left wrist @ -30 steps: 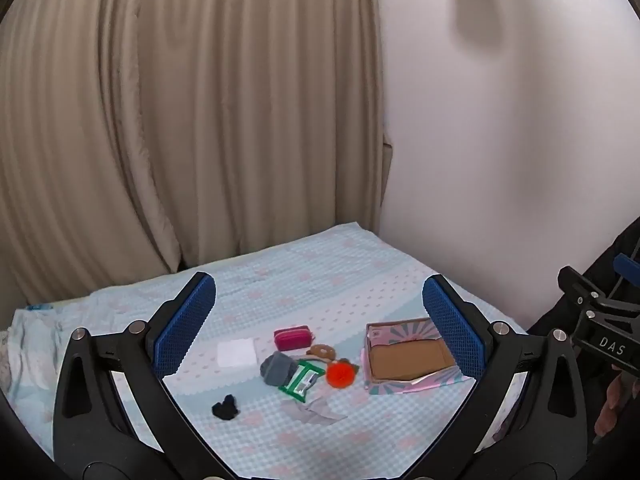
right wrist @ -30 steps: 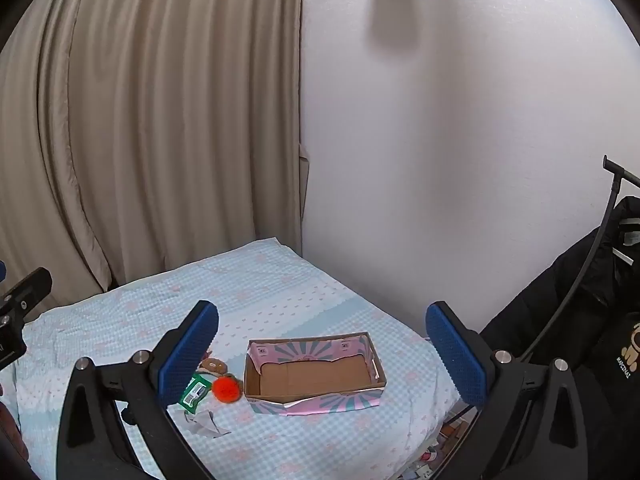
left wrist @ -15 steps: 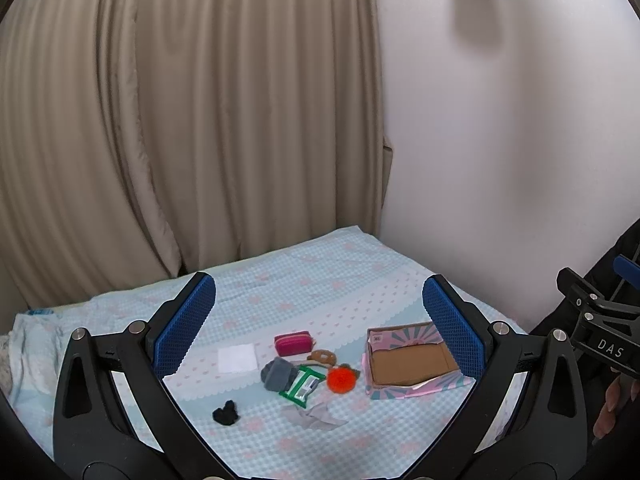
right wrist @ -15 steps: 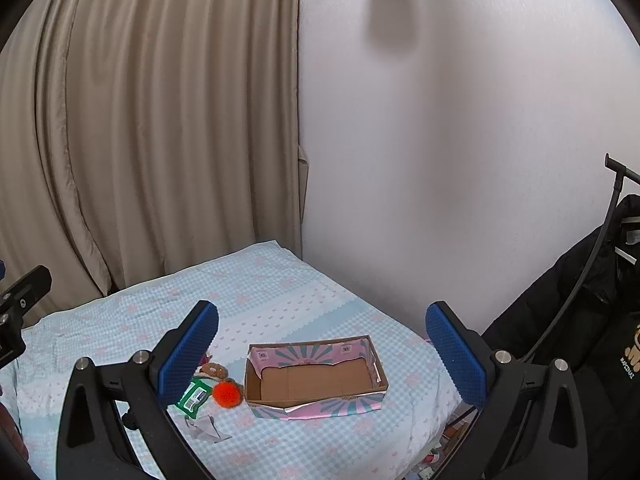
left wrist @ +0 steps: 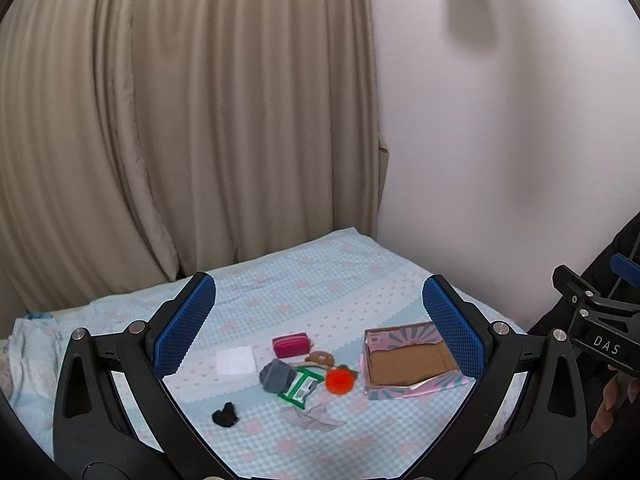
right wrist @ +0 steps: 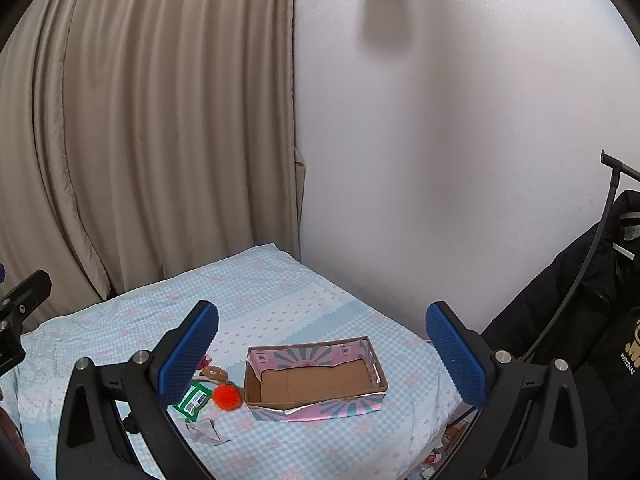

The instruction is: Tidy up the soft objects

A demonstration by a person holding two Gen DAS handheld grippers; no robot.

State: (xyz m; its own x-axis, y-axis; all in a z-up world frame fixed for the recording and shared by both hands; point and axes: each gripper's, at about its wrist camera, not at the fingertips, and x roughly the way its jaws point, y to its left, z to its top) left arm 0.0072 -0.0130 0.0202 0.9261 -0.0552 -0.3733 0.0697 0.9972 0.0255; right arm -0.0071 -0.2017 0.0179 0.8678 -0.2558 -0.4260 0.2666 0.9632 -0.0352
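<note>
On the blue checked bed lie a pink pouch, a white cloth, a grey soft lump, a green packet, an orange pom-pom, a brown plush, a black scrunchie and a crumpled grey scrap. An empty cardboard box with pink sides sits to their right; it also shows in the right wrist view. My left gripper and right gripper are both open, empty, held high above the bed.
Beige curtains hang behind the bed and a white wall is on the right. A black jacket on a rack stands at the far right. The other gripper's body shows at the right edge.
Both grippers have drawn slightly up and back, so the bed and objects sit a little lower in view. Nothing on the bed has moved.
</note>
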